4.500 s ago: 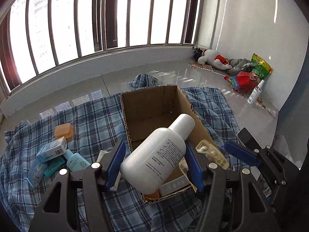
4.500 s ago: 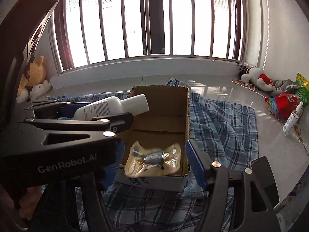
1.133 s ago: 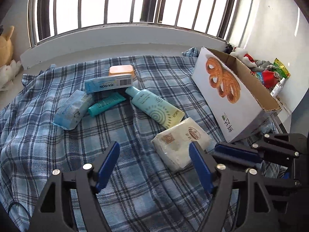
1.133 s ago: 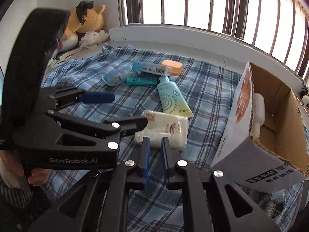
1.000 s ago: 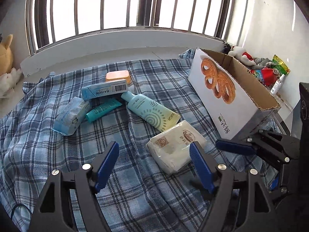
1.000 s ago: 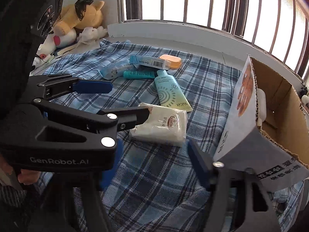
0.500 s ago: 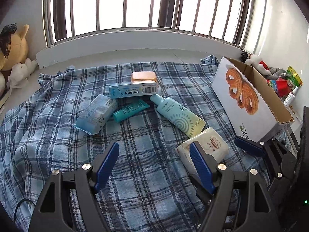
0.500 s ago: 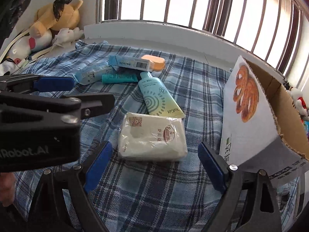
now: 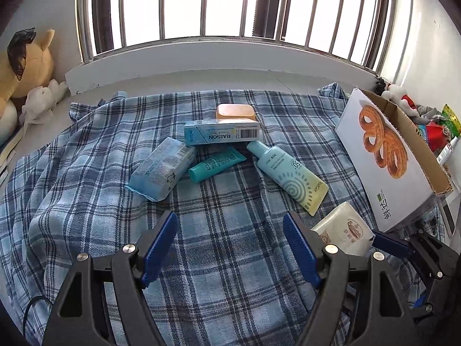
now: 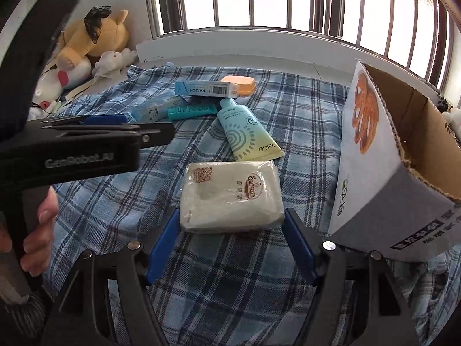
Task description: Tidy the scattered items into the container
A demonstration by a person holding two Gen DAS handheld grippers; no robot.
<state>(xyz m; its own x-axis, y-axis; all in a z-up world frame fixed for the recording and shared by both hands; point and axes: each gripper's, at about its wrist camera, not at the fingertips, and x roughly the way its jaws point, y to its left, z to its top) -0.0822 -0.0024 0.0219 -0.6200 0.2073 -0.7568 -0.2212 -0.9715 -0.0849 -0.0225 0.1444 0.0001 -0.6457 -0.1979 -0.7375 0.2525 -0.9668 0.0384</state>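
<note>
Left wrist view, jaws: the left gripper is held wide apart over bare plaid blanket, nothing between the pads.
Left wrist view, still scattered: an orange soap case, a blue carton, a wrapped blue pack, a teal tube and a bigger sunscreen tube are bunched together mid-blanket.
Left wrist view, container: the cardboard box is seen at the right edge of the blanket, tilted; its inside can't be seen from here.
Right wrist view, jaws: the right gripper is being closed, with the near end of the white tissue pack sitting between the pads; no firm squeeze can be made out yet.
Right wrist view, container: the box is just right of the tissue pack, open mouth up, and the bit of interior on show looks bare.
Progress: six items are counted outside the box, so most of the tidying looks undone tbh.
Next, probably: the tissue pack gets clamped and carried over the box rim, then the far cluster is left for later.
</note>
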